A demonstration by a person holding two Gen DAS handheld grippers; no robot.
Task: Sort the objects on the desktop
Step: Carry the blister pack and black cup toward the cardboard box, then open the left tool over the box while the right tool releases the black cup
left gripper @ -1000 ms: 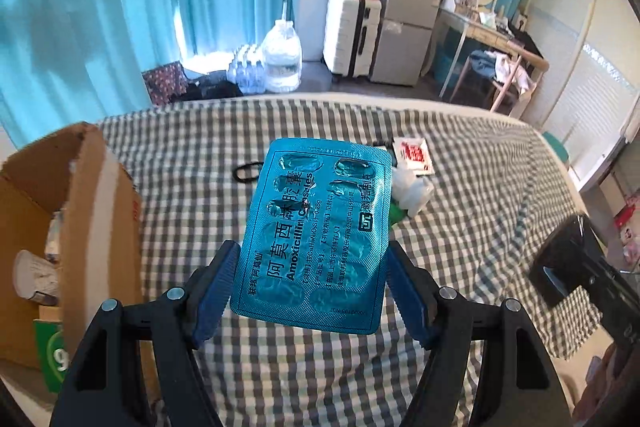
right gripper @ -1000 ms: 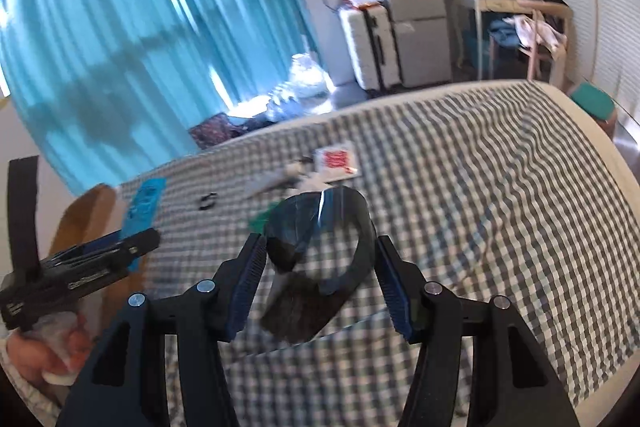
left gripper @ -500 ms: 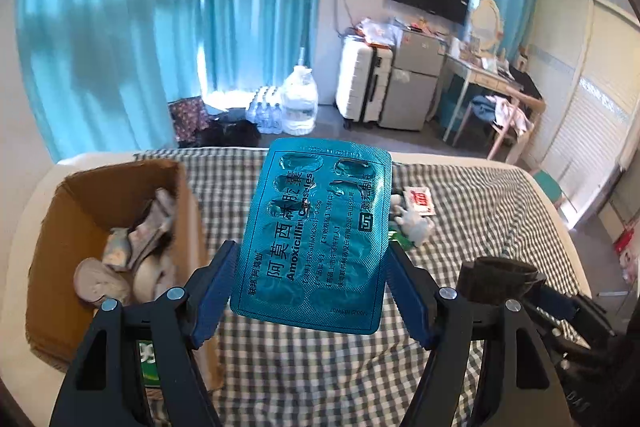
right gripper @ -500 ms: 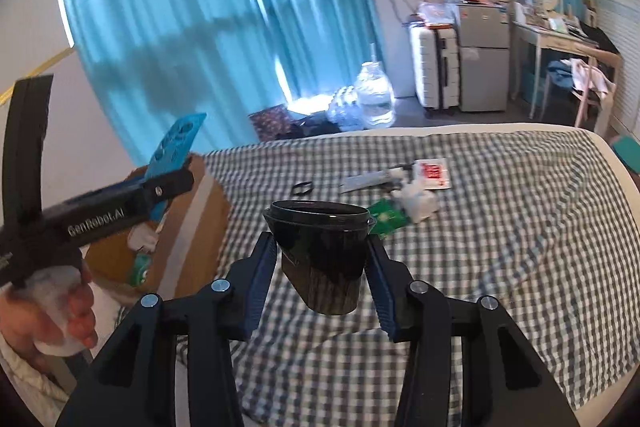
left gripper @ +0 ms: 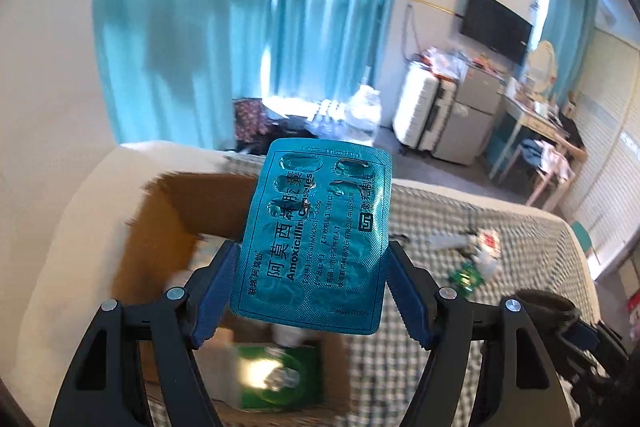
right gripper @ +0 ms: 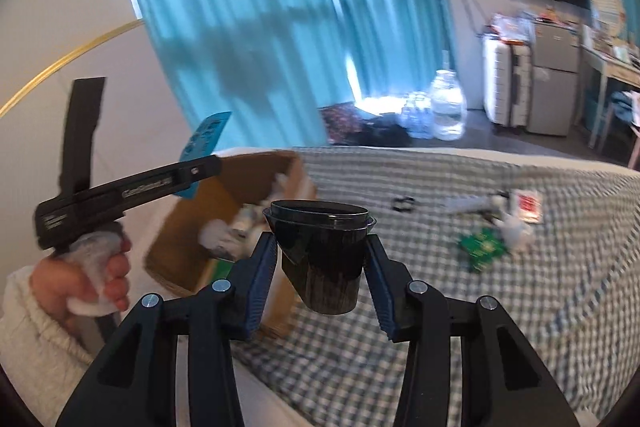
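Between the left hand-held gripper [left gripper: 310, 279] pads, blister pack [left gripper: 316, 239] upright.

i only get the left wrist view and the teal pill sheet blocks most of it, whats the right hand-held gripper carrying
Observer: The right hand-held gripper is clamped on a black plastic cup, mouth up. Its jaws have just been closing on the cup.
Operator: anything on the bed hidden behind my sheet
Observer: A small black loop lies on the checked cloth, well apart from the cup.
Operator: how does my gripper look from that side
Observer: A bare hand in a white knitted sleeve holds the left hand-held gripper by its handle. The teal foil blister pack sticks up past its tip.
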